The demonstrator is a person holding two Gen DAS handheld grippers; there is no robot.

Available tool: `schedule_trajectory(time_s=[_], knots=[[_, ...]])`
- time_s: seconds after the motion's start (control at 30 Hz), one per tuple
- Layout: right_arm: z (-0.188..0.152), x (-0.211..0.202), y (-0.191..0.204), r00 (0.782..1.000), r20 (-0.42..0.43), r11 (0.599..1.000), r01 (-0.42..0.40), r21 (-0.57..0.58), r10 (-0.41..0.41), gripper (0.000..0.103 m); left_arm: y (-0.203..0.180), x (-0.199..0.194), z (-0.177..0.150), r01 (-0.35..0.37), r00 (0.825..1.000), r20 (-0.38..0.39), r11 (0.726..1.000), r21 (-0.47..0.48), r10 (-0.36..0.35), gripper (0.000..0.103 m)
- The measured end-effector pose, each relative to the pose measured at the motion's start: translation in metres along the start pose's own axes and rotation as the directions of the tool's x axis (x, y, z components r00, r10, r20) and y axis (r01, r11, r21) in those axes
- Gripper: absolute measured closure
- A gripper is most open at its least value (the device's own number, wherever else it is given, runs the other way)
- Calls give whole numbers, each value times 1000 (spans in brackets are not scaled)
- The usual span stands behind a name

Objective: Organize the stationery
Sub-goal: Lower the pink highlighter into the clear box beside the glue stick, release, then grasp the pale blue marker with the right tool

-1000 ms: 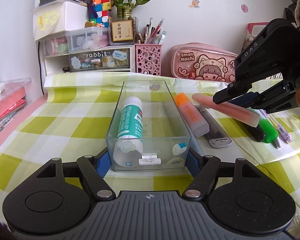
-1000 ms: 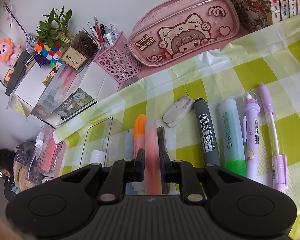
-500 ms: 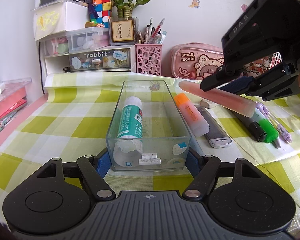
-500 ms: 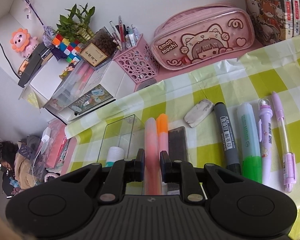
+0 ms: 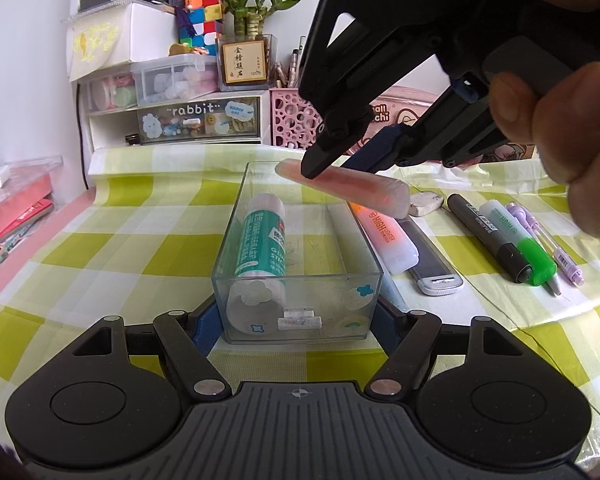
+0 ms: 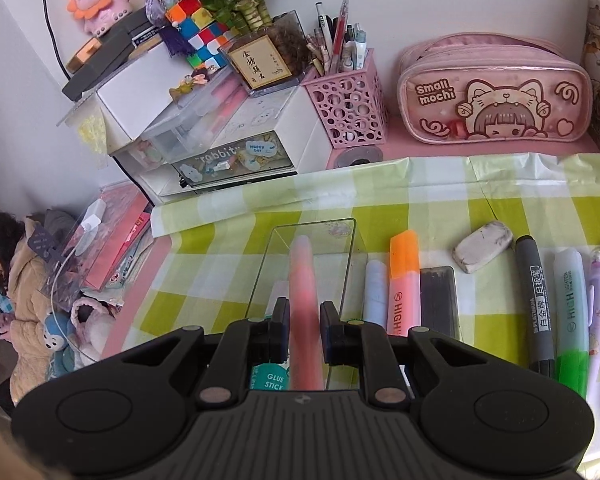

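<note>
Stationery lies spread over a green-and-white checked cloth [image 6: 500, 184] on a pink desk. The left gripper [image 5: 298, 312] clamps the near end of a clear plastic box [image 5: 260, 184], one blue pad against each side wall, and the box stands flat on the cloth. Inside it a green glue stick [image 5: 260, 248] lies lengthwise along the left wall.

The right gripper [image 6: 304, 334], held in a person's hand [image 5: 560, 120], pinches a pink highlighter [image 6: 302, 292] between its pads. The highlighter hangs in the air above the far right part of the box, tilted, with its tip over the open top. From the right wrist view it runs straight ahead along the fingers, above the box.

On the cloth right of the box lie, side by side, an orange highlighter [image 6: 404, 280], a dark flat case [image 6: 438, 296], a grey marker [image 6: 536, 304], a green highlighter [image 6: 572, 308] and two purple pens [image 6: 598, 304]. A pale stick [image 6: 374, 292] lies between the box and the orange highlighter; what it is, I cannot quite tell. A worn eraser [image 6: 482, 246] sits behind the row.

At the back stand a pink pencil case [image 6: 496, 96], a pink pen holder [image 6: 350, 108] and a white drawer unit [image 6: 228, 148].
</note>
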State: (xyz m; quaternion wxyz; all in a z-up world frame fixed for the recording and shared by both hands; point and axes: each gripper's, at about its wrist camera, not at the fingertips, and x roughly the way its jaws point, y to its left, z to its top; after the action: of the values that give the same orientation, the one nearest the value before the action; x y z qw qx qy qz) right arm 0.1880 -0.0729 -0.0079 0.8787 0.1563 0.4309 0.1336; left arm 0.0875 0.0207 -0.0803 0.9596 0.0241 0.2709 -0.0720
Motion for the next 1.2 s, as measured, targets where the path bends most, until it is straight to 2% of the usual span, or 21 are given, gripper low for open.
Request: schedule_trajectory(time_s=[0.27,0.43,0.5,0.67,0.83,1.2], knots=[[-1,27,16,993,-72,994,85,-74,-90,93,0,0,0,0,1000,0,1000,0,0,30],[-6,29,10,990,-136,999,-34,-33,29,92,-1,0,0,1,1000,0,1000,1,-1,30],[-7,25,7,993,-118,999,-26,-29,23,92,-1,0,0,0,1000,0,1000,1,0,30],[0,5,-9,995,-50,996,-87,30,89,92,-1,0,0,0,1000,0,1000,0,0,30],[4,-13,-34,999,25,999,-30,44,29,92,-1,0,0,1,1000,0,1000,1,-1,31],[-30,-14,-67,998,-13,996,-53,67,54,92,0,0,0,-3,1000,0,1000,-4,3,31]])
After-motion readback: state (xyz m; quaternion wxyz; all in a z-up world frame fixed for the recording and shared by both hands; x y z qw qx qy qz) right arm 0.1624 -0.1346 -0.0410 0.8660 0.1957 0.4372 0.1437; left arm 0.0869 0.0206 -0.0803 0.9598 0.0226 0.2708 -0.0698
